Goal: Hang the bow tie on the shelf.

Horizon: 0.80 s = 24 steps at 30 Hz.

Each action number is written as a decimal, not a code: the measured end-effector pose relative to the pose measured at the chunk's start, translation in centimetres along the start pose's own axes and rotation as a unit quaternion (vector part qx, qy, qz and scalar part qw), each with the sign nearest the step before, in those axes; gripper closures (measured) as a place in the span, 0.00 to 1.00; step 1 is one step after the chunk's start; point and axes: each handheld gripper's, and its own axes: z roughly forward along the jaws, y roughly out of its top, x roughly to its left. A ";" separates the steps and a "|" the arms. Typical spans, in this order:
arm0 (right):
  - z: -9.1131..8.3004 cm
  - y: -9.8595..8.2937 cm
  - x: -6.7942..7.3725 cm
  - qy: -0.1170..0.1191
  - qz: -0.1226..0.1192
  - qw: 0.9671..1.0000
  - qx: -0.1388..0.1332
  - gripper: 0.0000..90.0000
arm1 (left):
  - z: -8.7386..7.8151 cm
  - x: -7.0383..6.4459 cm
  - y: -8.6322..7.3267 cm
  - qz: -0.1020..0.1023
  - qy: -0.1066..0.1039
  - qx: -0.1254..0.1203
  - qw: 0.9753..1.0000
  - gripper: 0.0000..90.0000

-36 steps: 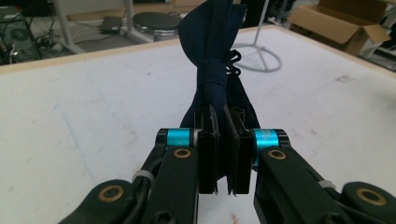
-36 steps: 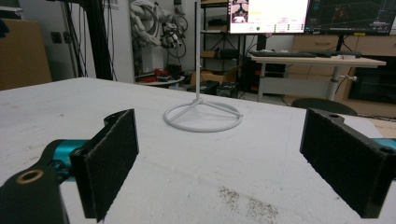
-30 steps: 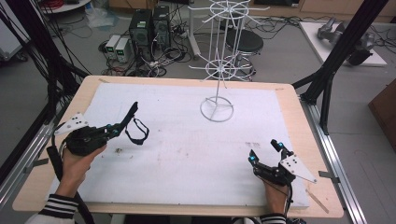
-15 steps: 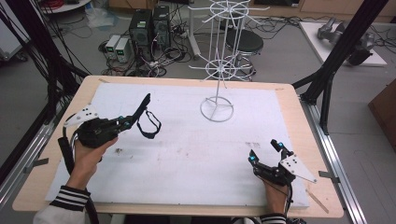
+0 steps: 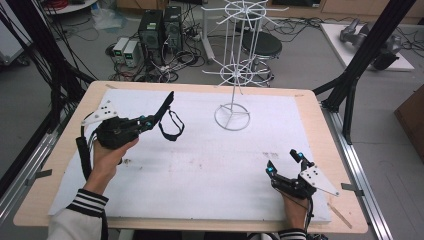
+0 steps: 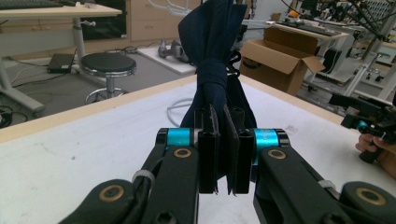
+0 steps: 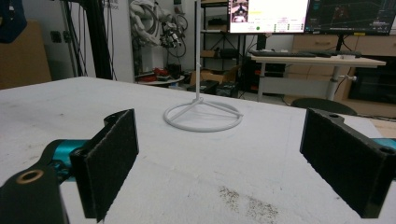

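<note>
A dark blue fabric strap [image 5: 169, 102] with a hanging loop is clamped in my left gripper [image 5: 150, 120], which is held above the left half of the white board. In the left gripper view the strap [image 6: 212, 42] rises straight up from between the shut jaws of the left gripper [image 6: 223, 149]. A white wire rack [image 5: 233, 90] with hooked arms stands at the board's far middle, to the right of the strap. My right gripper [image 5: 283, 162] rests near the front right corner, open and empty. Its own view shows the right gripper [image 7: 219, 154] spread wide, facing the rack's ring base [image 7: 201, 128].
The white foam board [image 5: 200, 160] lies on a wooden table [image 5: 325, 125]. Black frame posts [image 5: 360, 65] stand at the table's right and left. Computers, cables and a stool [image 5: 261, 46] sit on the floor beyond the far edge.
My left gripper has carried the strap to the right and away from me, closer to the wire rack. The right gripper has stayed in place.
</note>
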 end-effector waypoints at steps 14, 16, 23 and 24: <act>0.0 0.0 0.0 0.000 0.001 1.000 0.000 0.12 | 3.1 -0.5 1.9 0.013 -0.022 -0.009 1.000 0.94; 0.0 0.0 0.0 0.001 0.000 1.000 -0.001 0.12 | 3.5 -0.6 2.1 0.014 -0.025 -0.009 1.000 0.94; 0.0 0.0 -0.1 0.000 -0.001 1.000 -0.002 0.12 | 5.2 -1.1 2.7 0.019 -0.032 -0.012 0.999 0.94; 0.0 0.0 -0.1 0.000 -0.002 1.000 -0.003 0.12 | 5.5 -1.2 2.8 0.019 -0.033 -0.012 0.999 0.94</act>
